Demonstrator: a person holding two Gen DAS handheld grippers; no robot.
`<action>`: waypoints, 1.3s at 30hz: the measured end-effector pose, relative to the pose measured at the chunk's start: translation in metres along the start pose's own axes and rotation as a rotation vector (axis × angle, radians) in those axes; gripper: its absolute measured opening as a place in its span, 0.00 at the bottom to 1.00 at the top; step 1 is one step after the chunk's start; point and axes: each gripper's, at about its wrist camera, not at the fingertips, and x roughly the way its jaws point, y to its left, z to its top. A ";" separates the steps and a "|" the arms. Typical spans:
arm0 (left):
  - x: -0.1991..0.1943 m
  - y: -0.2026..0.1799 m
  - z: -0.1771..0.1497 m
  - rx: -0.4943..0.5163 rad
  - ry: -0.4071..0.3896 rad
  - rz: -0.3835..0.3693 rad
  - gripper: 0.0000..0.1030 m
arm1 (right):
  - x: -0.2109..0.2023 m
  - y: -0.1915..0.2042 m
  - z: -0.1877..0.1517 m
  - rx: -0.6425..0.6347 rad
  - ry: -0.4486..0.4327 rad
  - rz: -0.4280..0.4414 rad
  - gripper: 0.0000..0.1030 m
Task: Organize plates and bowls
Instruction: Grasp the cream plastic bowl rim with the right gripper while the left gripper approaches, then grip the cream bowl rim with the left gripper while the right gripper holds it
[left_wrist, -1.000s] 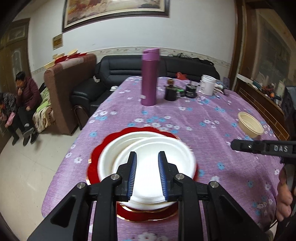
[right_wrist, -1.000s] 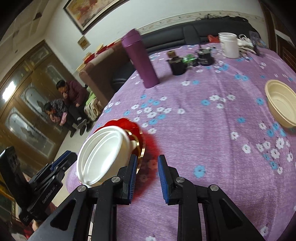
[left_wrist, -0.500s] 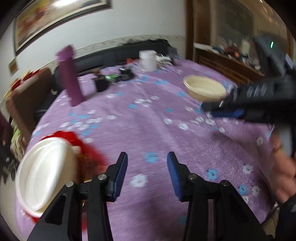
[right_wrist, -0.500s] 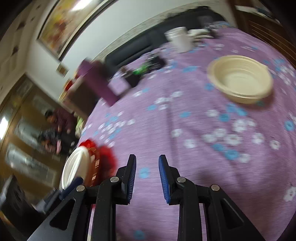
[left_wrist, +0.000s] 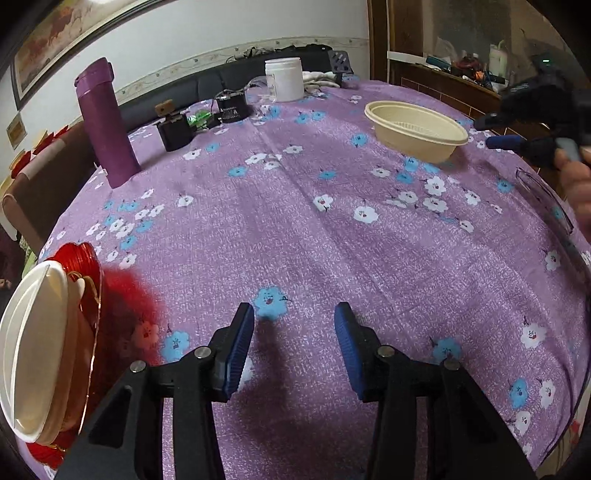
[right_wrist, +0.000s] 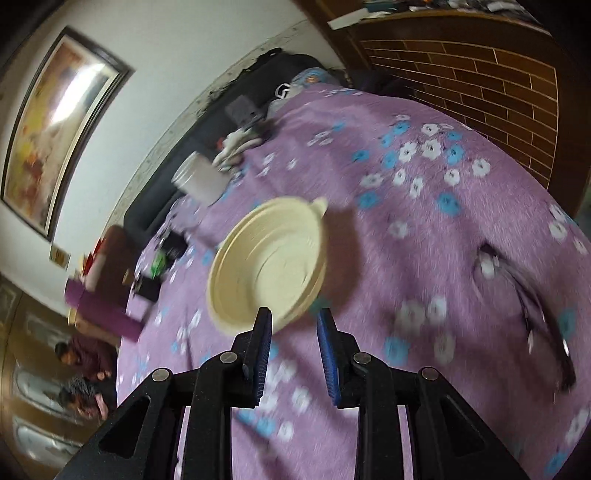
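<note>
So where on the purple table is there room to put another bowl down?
The widest bare patch is the middle of the tablecloth, between the white plates on the red plate, the purple bottle and the cream bowl. The near edge by the left gripper is free too. The far end is crowded: black boxes, white jar.

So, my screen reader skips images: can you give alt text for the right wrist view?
The right gripper, jaws slightly apart and empty, points at a shallow cream plastic bowl on a purple flowered tablecloth. A white jar and purple flask sit beyond, blurred.
</note>
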 end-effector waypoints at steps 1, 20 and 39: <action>0.000 0.000 0.000 0.002 -0.001 -0.001 0.43 | 0.009 -0.003 0.006 0.011 0.008 -0.014 0.27; -0.030 0.014 0.004 -0.078 -0.112 -0.109 0.46 | -0.009 0.040 -0.083 -0.073 0.165 0.285 0.09; -0.007 0.025 0.030 -0.124 -0.056 -0.120 0.46 | -0.002 0.074 -0.134 -0.309 0.165 0.167 0.26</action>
